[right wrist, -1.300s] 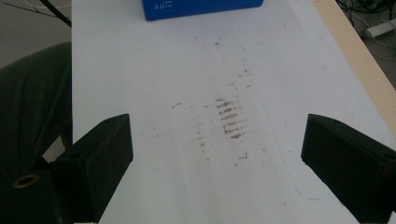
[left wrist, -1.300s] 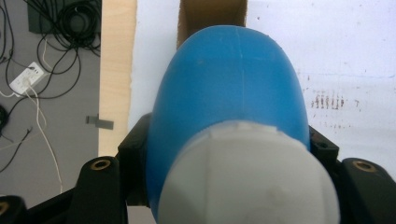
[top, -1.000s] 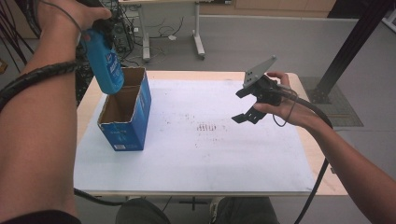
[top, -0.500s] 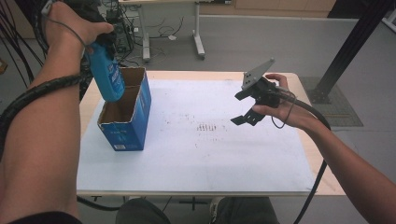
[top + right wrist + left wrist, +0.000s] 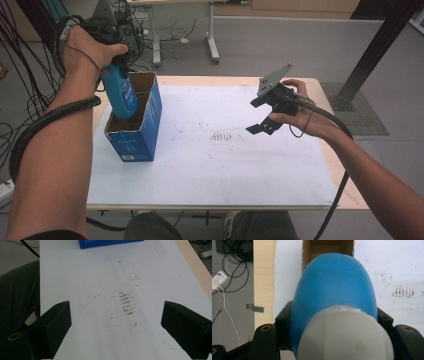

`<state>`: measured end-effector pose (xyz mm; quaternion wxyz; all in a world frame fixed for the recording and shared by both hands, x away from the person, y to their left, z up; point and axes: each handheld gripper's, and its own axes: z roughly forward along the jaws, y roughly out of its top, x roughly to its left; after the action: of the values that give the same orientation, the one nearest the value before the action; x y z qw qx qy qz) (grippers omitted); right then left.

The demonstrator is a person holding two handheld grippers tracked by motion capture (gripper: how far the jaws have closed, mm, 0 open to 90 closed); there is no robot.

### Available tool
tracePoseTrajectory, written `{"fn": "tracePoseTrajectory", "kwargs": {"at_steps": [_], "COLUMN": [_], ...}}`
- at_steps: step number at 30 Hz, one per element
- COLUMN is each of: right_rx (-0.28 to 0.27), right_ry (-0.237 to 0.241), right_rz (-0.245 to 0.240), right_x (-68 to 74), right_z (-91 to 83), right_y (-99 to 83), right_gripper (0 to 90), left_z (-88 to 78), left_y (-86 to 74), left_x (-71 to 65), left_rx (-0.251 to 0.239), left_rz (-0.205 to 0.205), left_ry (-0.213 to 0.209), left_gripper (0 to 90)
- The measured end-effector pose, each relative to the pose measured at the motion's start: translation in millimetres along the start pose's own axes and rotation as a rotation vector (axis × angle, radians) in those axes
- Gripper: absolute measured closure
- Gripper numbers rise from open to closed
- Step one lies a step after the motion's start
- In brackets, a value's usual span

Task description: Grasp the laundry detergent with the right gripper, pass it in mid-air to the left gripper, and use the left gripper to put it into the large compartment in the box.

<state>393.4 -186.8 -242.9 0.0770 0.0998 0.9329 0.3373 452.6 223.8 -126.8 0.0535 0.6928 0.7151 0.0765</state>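
A blue plastic bottle (image 5: 121, 95) with a white cap (image 5: 344, 336) hangs bottom-down with its lower end inside the open blue cardboard box (image 5: 142, 137) at the table's left. My left gripper (image 5: 111, 56) is shut on the bottle's upper part; in the left gripper view its black jaws press both sides of the bottle (image 5: 335, 285) above the box's brown inside (image 5: 325, 247). My right gripper (image 5: 257, 116) hovers over the table's right half, open, nothing between its jaws; in the right gripper view it (image 5: 116, 325) looks down on the white sheet.
A white sheet (image 5: 220, 165) with small brown marks (image 5: 126, 302) covers the wooden table (image 5: 335, 165). The box's blue side (image 5: 107, 243) lies far ahead of my right gripper. Cables (image 5: 30, 95) and desk legs (image 5: 212, 47) stand on the floor beyond.
My left hand has come down, lowering the bottle from above the box so its bottom end now sits inside the opening. The right gripper has stayed where it was.
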Motion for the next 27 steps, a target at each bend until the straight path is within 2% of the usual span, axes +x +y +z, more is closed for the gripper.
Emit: {"fn": "tracePoseTrajectory", "kwargs": {"at_steps": [15,27], "right_rx": [0.01,0.01], "right_ry": [0.002,-0.004], "right_rz": [0.006,0.014], "right_x": [-1.7,-3.6], "right_z": [2.0,2.1], "right_y": [-2.1,-4.6], "right_gripper": [9.6,9.6], "left_z": [50.4,85.5], "left_y": [-5.2,-9.9], "left_x": [-3.0,-2.7], "left_rx": [0.015,0.012], "left_rz": [0.02,0.02], "left_ry": [-0.021,-0.015], "left_gripper": [37.4,37.3]}}
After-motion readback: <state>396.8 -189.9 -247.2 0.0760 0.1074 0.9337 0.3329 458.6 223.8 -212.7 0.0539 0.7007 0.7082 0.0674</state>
